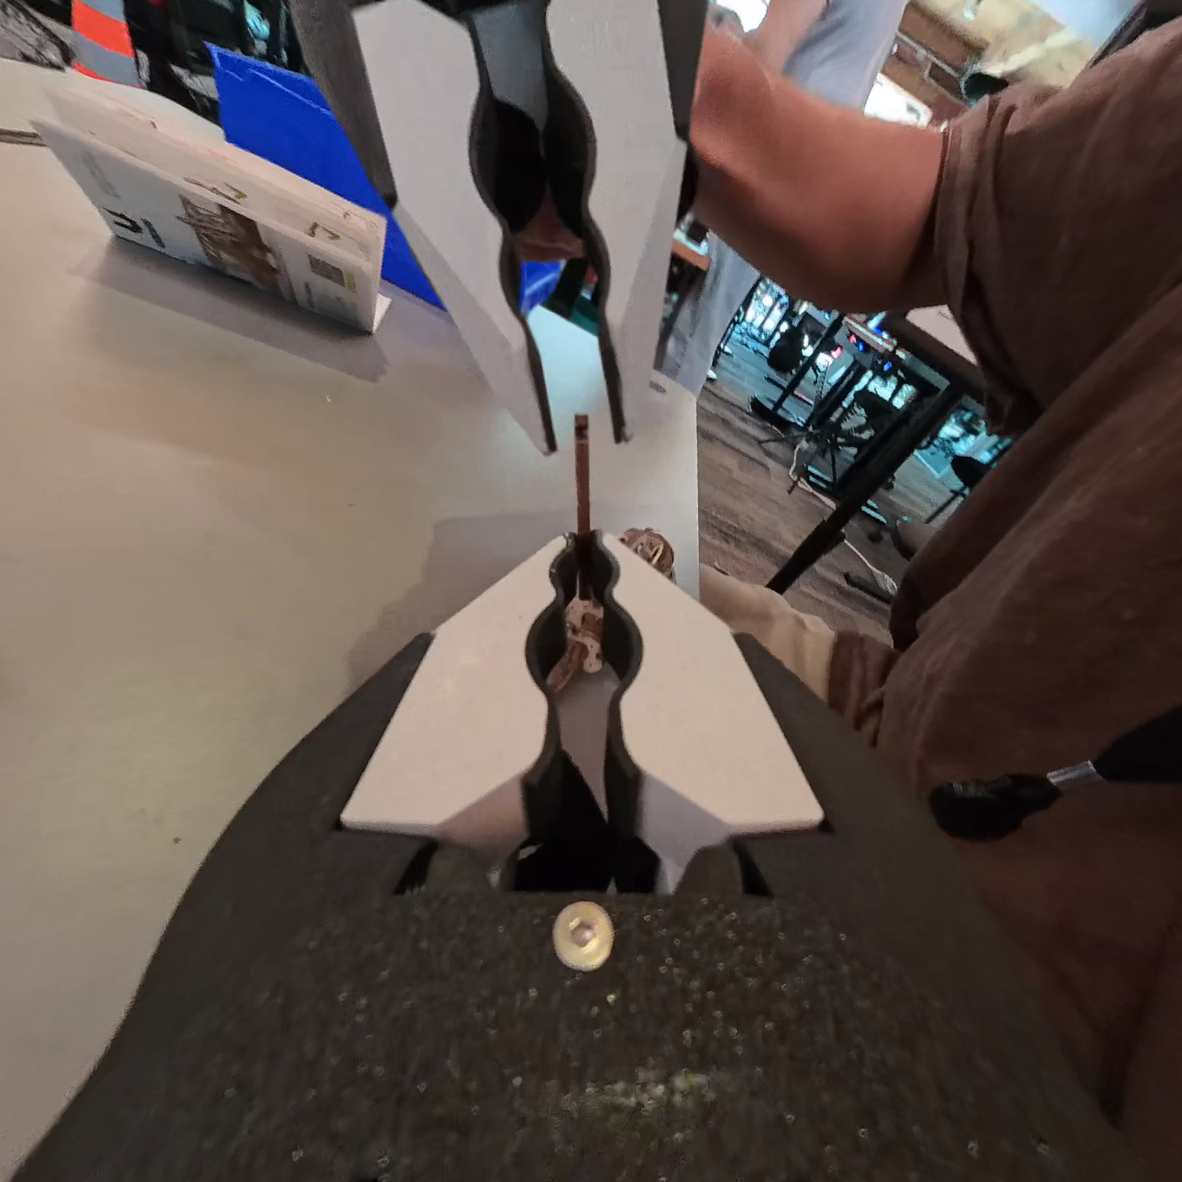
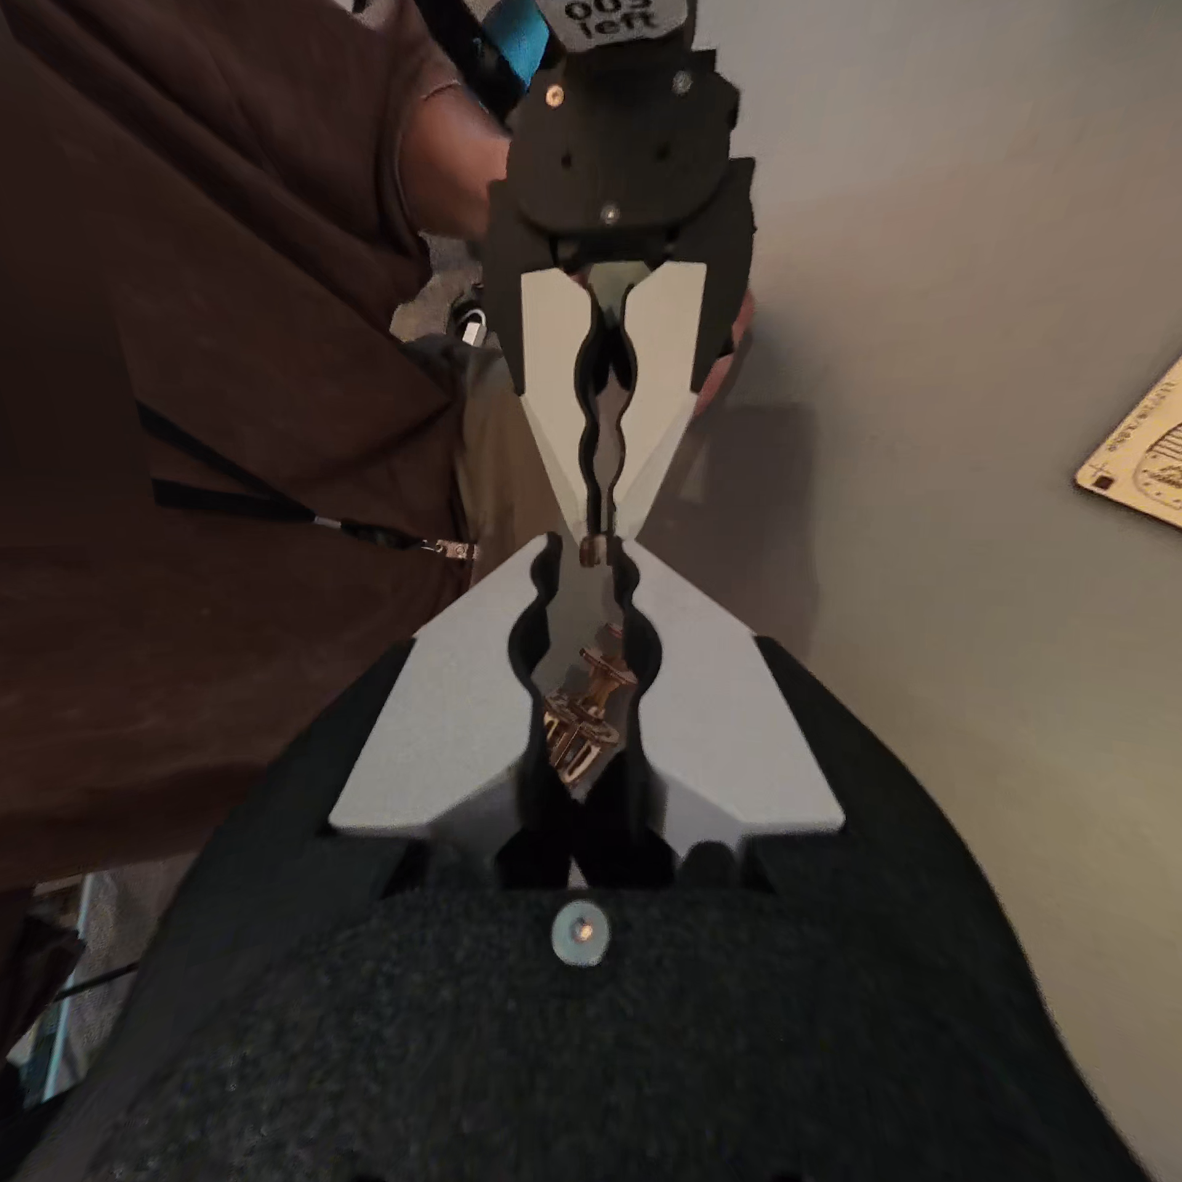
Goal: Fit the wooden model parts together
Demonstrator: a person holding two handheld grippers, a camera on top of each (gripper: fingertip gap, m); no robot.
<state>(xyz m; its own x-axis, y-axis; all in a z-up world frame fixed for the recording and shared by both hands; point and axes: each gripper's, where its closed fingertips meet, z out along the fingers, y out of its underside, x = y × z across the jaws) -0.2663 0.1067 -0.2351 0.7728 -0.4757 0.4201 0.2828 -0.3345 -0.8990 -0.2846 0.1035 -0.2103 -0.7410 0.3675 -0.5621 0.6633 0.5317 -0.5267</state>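
My left gripper (image 1: 582,537) is shut on a thin dark wooden stick (image 1: 582,486) that points straight out past its fingertips. My right gripper (image 1: 585,444) comes from the opposite side, tip to tip with the left, its jaws a little apart around the stick's free end. In the right wrist view the stick's end (image 2: 591,551) sits between the right gripper's (image 2: 583,543) fingertips, with the left gripper (image 2: 598,521) just beyond. A wooden gear-like model assembly (image 2: 588,710) lies on the table below, seen through the finger gap; part of it shows in the left wrist view (image 1: 652,550).
A white instruction booklet (image 1: 224,224) and a blue bin (image 1: 300,147) stand at the back of the grey table (image 1: 192,512). A laser-cut wooden sheet (image 2: 1138,460) lies to the right. A person in a brown shirt (image 1: 1055,448) stands close at the table's edge. My left and right fingertips are right by each other.
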